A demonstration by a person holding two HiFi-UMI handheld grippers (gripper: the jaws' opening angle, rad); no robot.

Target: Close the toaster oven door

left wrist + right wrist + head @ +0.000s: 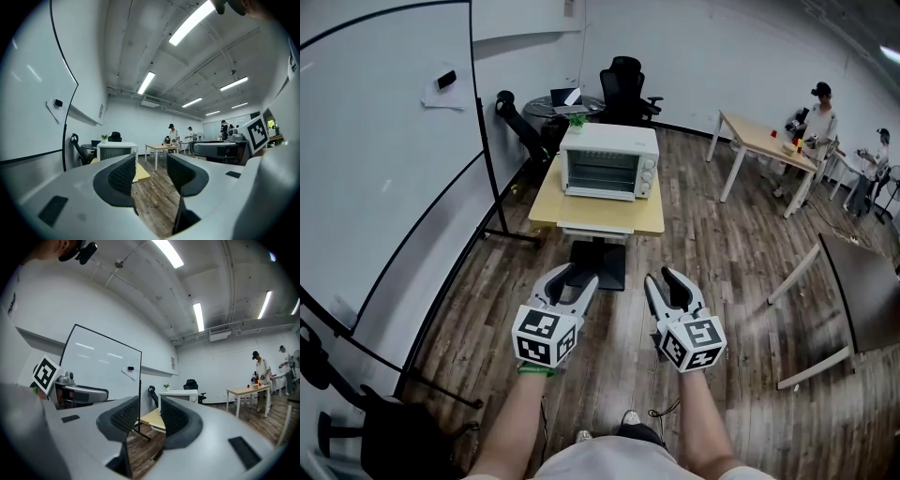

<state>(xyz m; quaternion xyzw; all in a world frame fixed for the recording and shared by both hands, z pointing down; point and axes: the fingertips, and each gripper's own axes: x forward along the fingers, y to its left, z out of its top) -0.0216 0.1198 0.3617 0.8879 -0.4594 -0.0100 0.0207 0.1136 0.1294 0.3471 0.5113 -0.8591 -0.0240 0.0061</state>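
Observation:
The white toaster oven (609, 161) stands on a small yellow table (546, 202) some way ahead of me. Its front faces me and the racks show through it. A white slab (595, 228) lies at the table's front edge; I cannot tell whether it is the door. My left gripper (572, 274) and right gripper (664, 277) hover side by side over the floor, well short of the table, both open and empty. The oven (116, 150) shows small past the left gripper (151, 171). The right gripper (150, 416) partly hides the oven (180, 394).
A rolling whiteboard (384, 159) on a black frame runs along the left. Black office chairs (623, 86) stand behind the oven. To the right are a wooden table (764, 141) with people beside it and a dark table (862, 291). Wood floor (703, 234) lies between.

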